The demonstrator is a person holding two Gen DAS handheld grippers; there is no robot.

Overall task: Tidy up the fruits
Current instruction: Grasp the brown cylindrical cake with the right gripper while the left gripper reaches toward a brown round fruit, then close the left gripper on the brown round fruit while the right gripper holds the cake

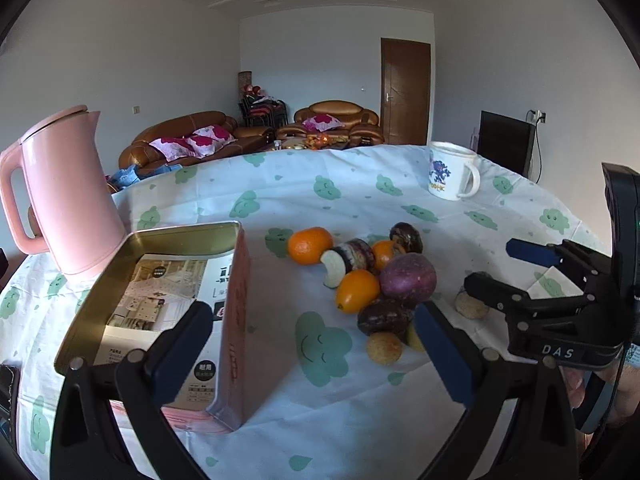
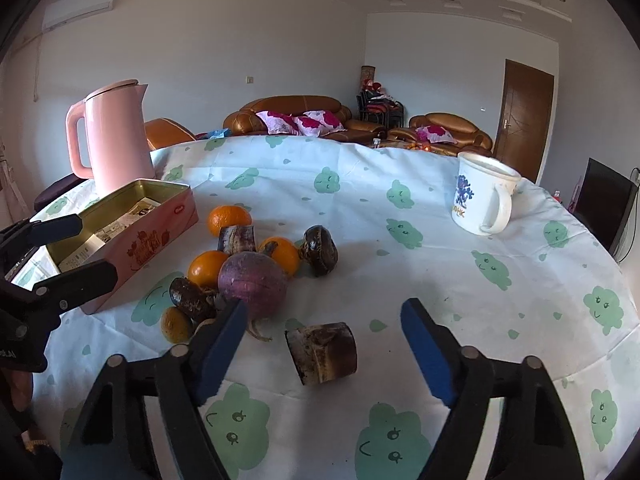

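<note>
Both grippers, left [image 1: 312, 344] and right [image 2: 324, 344], are held wide and empty. Fruits [image 2: 252, 276] are piled ahead, none yet placed in the tin [image 1: 132, 240] at left.

On the black body of my right tool [image 1: 532, 276], seen off to the right of my left tool, I can read the white letters "DAS". The white ceramic mug with a blue figure [image 2: 483, 197], far ahead and to the right of my right tool, carries yellow letters ending in "HK"; the ones before them are unclear. The printed paper sheet [image 1: 168, 304] inside the open pink rectangular tin with a gold interior [image 1: 236, 320], just ahead-left of my left tool, bears Chinese characters too small to read. The red lettering on the tin's side is illegible.
</note>
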